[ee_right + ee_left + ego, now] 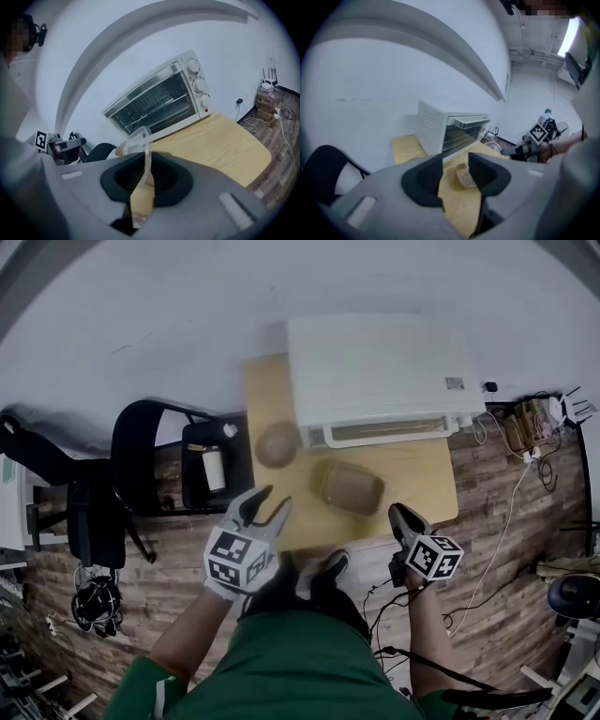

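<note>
My left gripper is open and empty, held over the near left edge of a light wooden table. Through its gap I see a shallow tan container lying in front of a white toaster oven whose door is closed. Beside the container lies a round brown object. My right gripper is shut on a thin tool with a clear head and a tan handle, standing upright between its jaws. It hovers off the table's near right edge.
A black chair and a black crate with a white bottle stand left of the table. Cables and a power strip lie on the wood floor at the right. The person's shoes are at the table's front edge.
</note>
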{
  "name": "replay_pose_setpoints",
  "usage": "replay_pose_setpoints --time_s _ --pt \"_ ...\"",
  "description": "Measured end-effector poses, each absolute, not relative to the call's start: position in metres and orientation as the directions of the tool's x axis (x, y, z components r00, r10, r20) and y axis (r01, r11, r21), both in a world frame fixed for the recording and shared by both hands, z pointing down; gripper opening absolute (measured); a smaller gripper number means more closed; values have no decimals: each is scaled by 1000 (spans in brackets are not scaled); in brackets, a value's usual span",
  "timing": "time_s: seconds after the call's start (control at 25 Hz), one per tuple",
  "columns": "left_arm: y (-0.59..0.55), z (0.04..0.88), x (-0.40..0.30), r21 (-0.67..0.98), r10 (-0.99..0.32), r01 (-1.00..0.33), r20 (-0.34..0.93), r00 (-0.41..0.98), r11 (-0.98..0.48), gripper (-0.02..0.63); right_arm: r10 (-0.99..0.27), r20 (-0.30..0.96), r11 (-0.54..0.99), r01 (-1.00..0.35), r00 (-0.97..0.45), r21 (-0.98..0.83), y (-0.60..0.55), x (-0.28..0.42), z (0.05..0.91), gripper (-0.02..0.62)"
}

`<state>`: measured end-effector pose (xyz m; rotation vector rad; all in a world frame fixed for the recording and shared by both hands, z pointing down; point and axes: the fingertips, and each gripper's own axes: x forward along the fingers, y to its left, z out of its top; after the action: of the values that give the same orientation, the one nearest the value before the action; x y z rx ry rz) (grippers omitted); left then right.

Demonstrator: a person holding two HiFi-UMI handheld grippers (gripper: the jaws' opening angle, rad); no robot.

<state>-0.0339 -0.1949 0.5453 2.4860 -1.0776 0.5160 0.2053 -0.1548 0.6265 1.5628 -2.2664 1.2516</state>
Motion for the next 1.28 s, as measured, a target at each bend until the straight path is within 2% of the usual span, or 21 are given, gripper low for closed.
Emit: replay_pose_setpoints --time_s 0.8,1.28 --pt "-191 495 -35 150 -655 -744 385 650 -651 170 -813 345 318 -854 -469 -411 -125 195 493 40" --pt "-200 440 -21 111 -673 -724 293 679 -681 170 -890 181 350 -881 -418 -317 -132 209 404 40"
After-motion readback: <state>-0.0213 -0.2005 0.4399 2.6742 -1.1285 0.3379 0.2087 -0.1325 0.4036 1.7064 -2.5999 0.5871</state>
